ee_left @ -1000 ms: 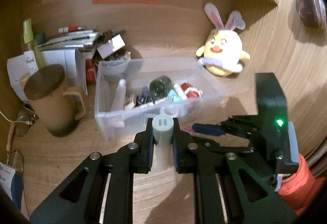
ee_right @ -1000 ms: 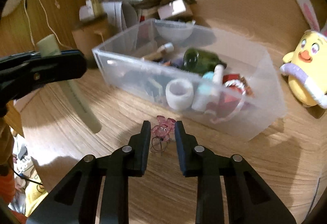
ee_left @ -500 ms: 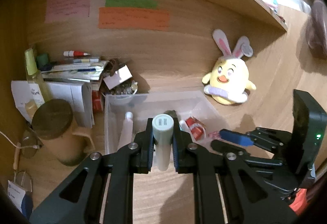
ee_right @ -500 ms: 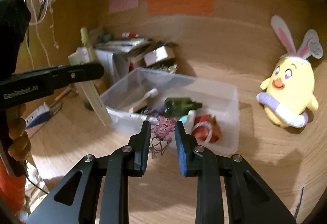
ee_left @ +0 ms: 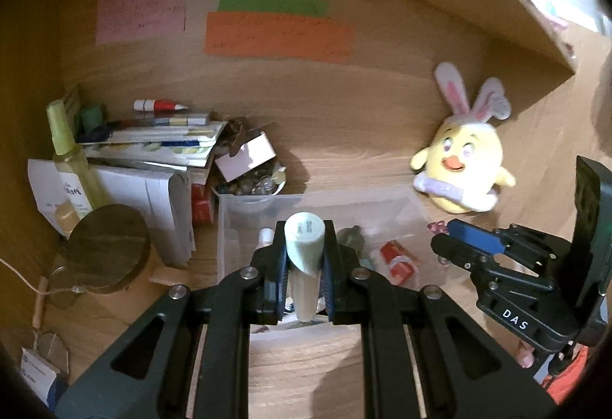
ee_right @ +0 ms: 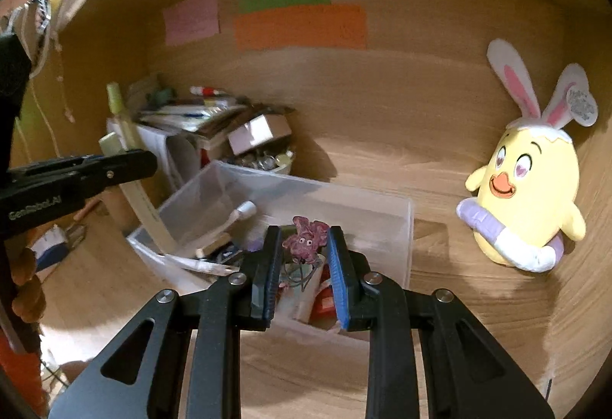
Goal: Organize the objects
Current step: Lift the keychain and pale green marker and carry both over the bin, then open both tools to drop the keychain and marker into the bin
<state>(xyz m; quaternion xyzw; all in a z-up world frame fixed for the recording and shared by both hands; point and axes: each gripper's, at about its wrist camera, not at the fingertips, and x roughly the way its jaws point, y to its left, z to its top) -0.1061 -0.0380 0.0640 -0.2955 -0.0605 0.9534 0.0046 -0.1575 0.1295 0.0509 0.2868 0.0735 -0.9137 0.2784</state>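
Observation:
My left gripper (ee_left: 305,250) is shut on a pale green tube (ee_left: 304,258) and holds it above the near left part of a clear plastic bin (ee_left: 244,224). The tube also shows in the right wrist view (ee_right: 141,201), hanging over the bin's left wall. My right gripper (ee_right: 304,250) is shut on a small pink charm (ee_right: 306,239) with a wire ring and holds it above the bin (ee_right: 382,227). The bin holds a dark green bottle, a white tube, red packets and other small items.
A yellow bunny-eared plush (ee_right: 528,197) sits right of the bin against the back wall. A lidded mug (ee_left: 107,250), a spray bottle (ee_left: 69,158), stacked books and papers (ee_left: 153,147) and a bowl of trinkets (ee_left: 252,185) crowd the left. Coloured notes hang on the wall.
Both grippers have risen and moved forward over the bin. The right gripper lifted the pink charm off the table. The left gripper kept hold of the tube.

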